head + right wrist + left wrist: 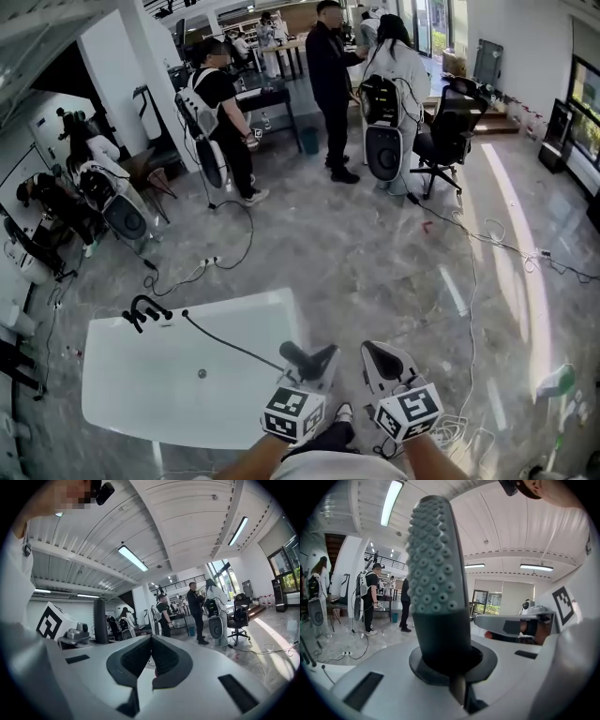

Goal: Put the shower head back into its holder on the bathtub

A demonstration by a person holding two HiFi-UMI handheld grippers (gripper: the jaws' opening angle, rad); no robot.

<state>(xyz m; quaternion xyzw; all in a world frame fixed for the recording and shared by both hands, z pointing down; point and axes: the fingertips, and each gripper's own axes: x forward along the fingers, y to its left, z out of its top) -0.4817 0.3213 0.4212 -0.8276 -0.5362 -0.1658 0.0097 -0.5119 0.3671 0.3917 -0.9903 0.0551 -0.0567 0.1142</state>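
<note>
- A grey marbled floor (356, 253) is strewn with cables (225, 258); people (333, 84) stand far off.
- A white bathtub (122, 403) lies near left, with a black holder (145, 311) at its far-left corner.
- Only square markers (293, 412) are legible.
- The shower head (436, 573) is clamped by the left gripper (450, 663) beside the tub's right edge, with its long axis upright.
- The right gripper (151, 656) is closed on nothing.

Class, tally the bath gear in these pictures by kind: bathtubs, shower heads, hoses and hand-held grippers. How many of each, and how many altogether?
Bathtub: 1
Shower head: 1
Hose: 1
Grippers (left gripper, right gripper): 2
Total: 5
</note>
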